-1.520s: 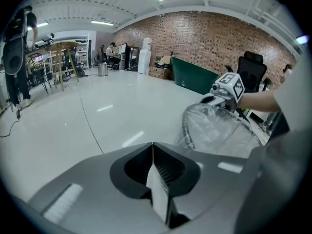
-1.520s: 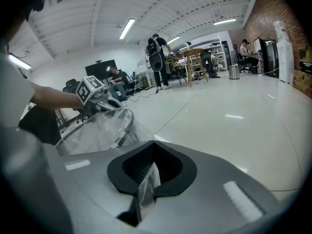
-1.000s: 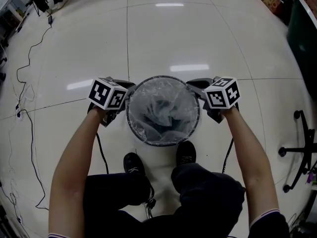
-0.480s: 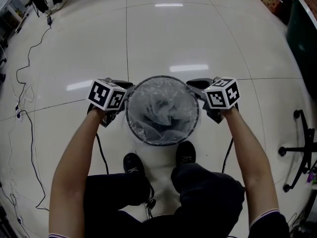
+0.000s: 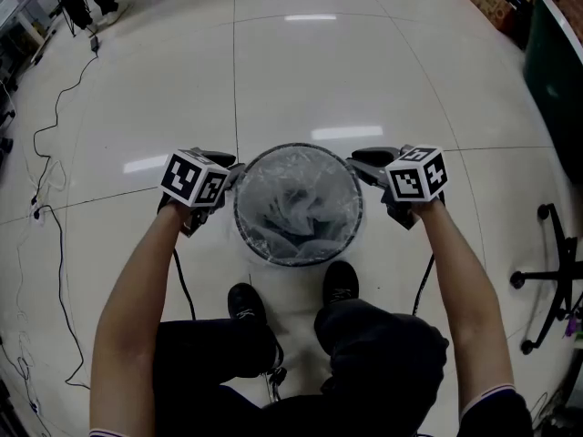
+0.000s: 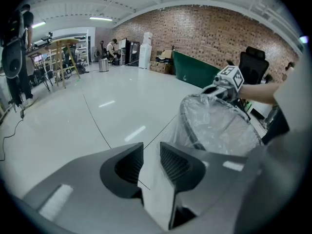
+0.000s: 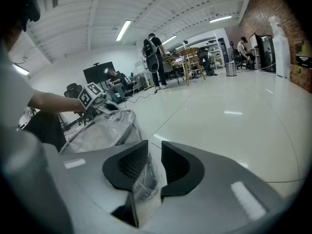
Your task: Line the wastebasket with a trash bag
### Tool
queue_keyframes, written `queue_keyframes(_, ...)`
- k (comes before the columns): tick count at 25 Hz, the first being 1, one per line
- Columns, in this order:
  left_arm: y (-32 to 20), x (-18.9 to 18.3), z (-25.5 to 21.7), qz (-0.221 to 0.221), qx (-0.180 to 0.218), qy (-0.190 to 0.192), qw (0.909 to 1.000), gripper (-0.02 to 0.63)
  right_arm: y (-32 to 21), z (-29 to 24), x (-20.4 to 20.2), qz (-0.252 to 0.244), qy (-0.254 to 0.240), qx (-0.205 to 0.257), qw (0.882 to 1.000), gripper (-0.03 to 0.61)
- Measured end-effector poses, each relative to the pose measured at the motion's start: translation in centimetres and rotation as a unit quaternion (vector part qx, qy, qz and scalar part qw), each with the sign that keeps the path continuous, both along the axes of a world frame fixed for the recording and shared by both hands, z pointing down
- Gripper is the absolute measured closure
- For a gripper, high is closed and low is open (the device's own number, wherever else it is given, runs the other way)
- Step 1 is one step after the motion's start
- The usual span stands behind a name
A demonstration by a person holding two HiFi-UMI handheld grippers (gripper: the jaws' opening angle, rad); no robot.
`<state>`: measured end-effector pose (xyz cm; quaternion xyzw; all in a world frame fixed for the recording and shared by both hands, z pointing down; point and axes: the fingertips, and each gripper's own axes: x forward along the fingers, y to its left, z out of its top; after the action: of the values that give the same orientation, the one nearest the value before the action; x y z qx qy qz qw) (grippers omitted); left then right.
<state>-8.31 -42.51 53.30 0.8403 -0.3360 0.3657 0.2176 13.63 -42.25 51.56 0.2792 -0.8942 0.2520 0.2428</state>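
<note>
The round wastebasket [image 5: 264, 255] stands on the white floor [image 5: 319, 71], just past the person's two black shoes [image 5: 342, 282]. A clear trash bag [image 5: 296, 212] sits inside it. The edge of the bag is folded out over the rim, and the middle is crumpled down in the basket.

The left gripper [image 5: 230, 171] is at the left side of the rim. The right gripper [image 5: 363, 164] is at the right side. Both have just been opening their jaws.

The left jaws stand apart, and a thin bit of clear bag seems to run loose between them. The right jaws stand apart too. A crinkled bit of bag hangs in the gap there, and it is not squeezed.
</note>
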Motion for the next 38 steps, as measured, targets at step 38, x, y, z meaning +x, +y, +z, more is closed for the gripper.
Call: queue_keyframes(38,10.4,-6.1,-6.1,-0.058,0.061,-0.013,0.9964,0.508,6.5,-11.7,-2.0,0.014,0.032,0.112,0.993,0.514)
